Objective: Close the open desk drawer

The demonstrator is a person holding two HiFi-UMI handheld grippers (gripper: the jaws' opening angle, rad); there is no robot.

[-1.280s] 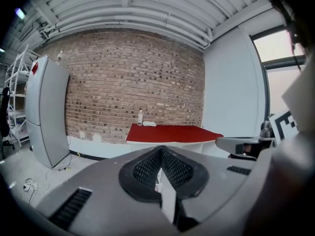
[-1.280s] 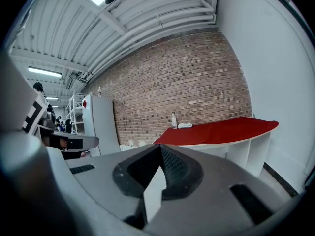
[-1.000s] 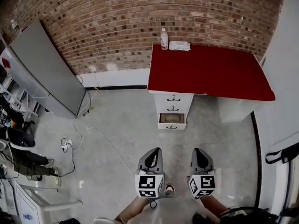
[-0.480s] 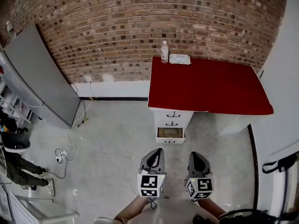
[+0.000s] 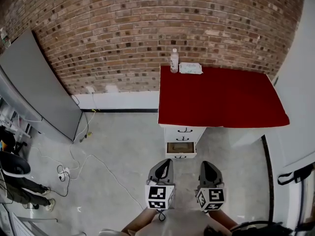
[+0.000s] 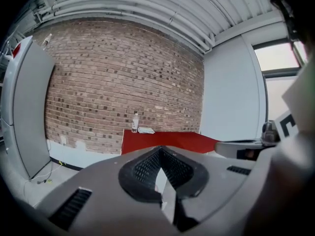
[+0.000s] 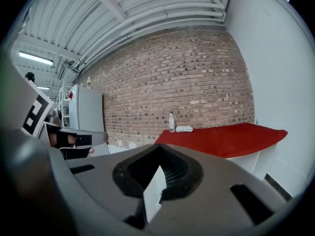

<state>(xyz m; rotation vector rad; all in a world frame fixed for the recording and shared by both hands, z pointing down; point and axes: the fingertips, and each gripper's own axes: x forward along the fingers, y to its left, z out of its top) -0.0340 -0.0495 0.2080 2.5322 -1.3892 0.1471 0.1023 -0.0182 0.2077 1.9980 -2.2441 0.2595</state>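
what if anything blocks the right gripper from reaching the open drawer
Likely nothing, so yes: only bare floor shows between the right gripper and the open drawer. It sits low, so stooping seems needed.

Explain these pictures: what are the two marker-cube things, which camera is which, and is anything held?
A person holds a left gripper and a right gripper, one per hand; no robot arm. One picture comes from a head camera looking down; the other two ride on the grippers, looking along their jaws. Both are shut and empty. Ahead stands a red-topped desk bearing a bottle and a white packet. Its lowest drawer is open.
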